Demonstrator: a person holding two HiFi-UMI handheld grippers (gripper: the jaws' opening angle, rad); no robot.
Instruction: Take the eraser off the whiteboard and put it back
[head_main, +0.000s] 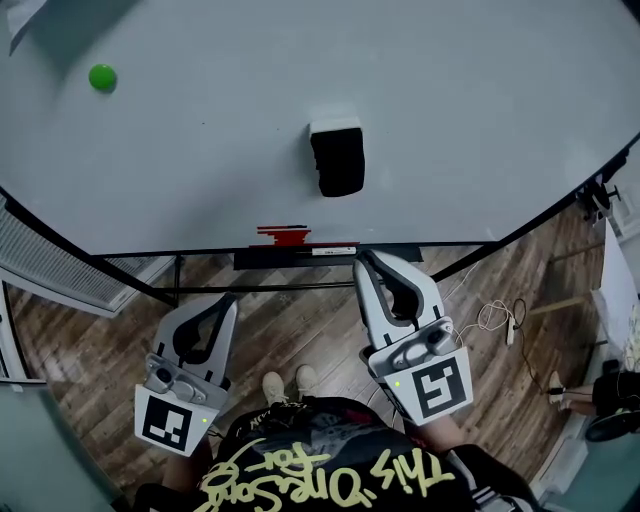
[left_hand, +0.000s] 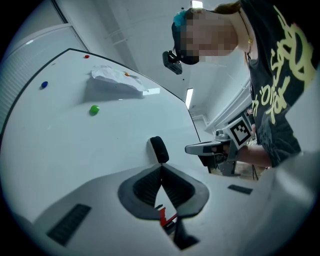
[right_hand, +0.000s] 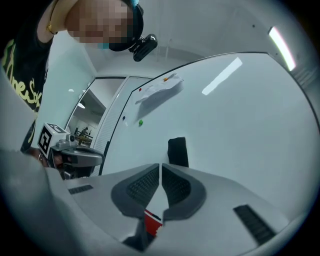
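Observation:
The black eraser (head_main: 337, 158) with a white back clings to the whiteboard (head_main: 450, 110), near its middle and above the marker ledge. It shows as a dark block (left_hand: 159, 149) in the left gripper view and as a dark block (right_hand: 178, 151) in the right gripper view. My right gripper (head_main: 366, 262) is shut and empty, its tips just below the board's lower edge, short of the eraser. My left gripper (head_main: 230, 301) hangs lower and to the left, also shut with nothing between its jaws. Both point toward the board.
A green magnet (head_main: 102, 77) sits at the board's upper left, and a crumpled paper (left_hand: 117, 78) is pinned higher up. A red marker (head_main: 283, 235) lies on the ledge. Below are a wooden floor, cables (head_main: 492, 318) and the board's stand. A radiator (head_main: 40, 262) is at left.

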